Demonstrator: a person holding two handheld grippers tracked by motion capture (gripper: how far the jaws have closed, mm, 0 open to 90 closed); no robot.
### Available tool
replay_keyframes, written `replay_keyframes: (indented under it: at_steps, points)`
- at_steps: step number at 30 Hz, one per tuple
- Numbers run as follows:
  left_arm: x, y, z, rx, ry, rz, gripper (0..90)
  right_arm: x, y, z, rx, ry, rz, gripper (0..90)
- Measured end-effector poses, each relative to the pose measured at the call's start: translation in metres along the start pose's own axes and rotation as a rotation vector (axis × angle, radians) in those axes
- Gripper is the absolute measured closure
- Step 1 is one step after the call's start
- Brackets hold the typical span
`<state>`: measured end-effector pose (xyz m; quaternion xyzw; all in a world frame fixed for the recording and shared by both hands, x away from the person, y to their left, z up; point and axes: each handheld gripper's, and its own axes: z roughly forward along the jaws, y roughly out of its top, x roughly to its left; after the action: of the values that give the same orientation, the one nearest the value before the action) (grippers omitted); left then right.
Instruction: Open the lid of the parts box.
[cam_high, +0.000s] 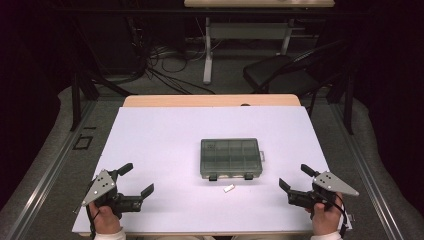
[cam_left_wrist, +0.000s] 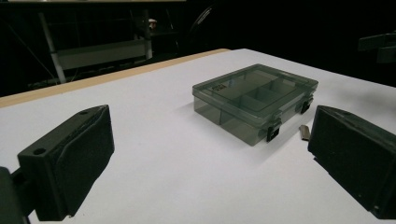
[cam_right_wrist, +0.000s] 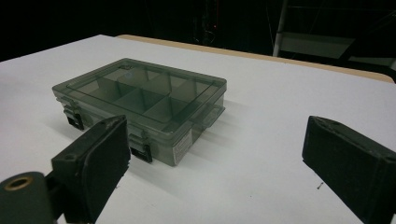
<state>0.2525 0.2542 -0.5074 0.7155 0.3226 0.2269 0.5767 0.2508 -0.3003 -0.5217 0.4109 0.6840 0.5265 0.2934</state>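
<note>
We see a smoky translucent compartment box lying flat near the middle of the white tabletop, its lid down and both dark latches on the near edge apparently fastened. Just in front of it, toward the right latch, a small pale piece lies alone on the tabletop, close to the box but not touching it; it is too small for us to say what it is, perhaps a little strip or clip.

Our left tool rests at the near left corner, our right tool at the near right, each well apart from the box and turned inward toward it. In the left gripper view the left tool has its jaws spread wide with bare tabletop between them; in the right gripper view the right tool also stands wide, gripping nothing.

We judge the work barely begun: the box is untouched, the lid shut, the compartments seemingly empty through the tinted lid. What remains, as we read it, is everything: release the latches, lift the lid, and deal with the small piece, probably placing it in a compartment.
</note>
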Motion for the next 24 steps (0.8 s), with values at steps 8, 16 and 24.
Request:
replay_keyframes:
  at_steps: [8,16,24]
  points:
    - [0.0,0.0,0.003,0.005,0.0,-0.01,0.3,0.001,0.0,0.0,0.002,-0.002,0.0,7.0]
    - [-0.002,0.008,0.016,0.029,0.017,-0.05,0.3,0.003,0.006,0.006,0.021,0.055,0.062,6.2]
    - [-0.008,0.018,0.042,0.116,-0.015,-0.12,0.3,0.016,0.019,0.026,0.105,0.09,0.085,7.5]
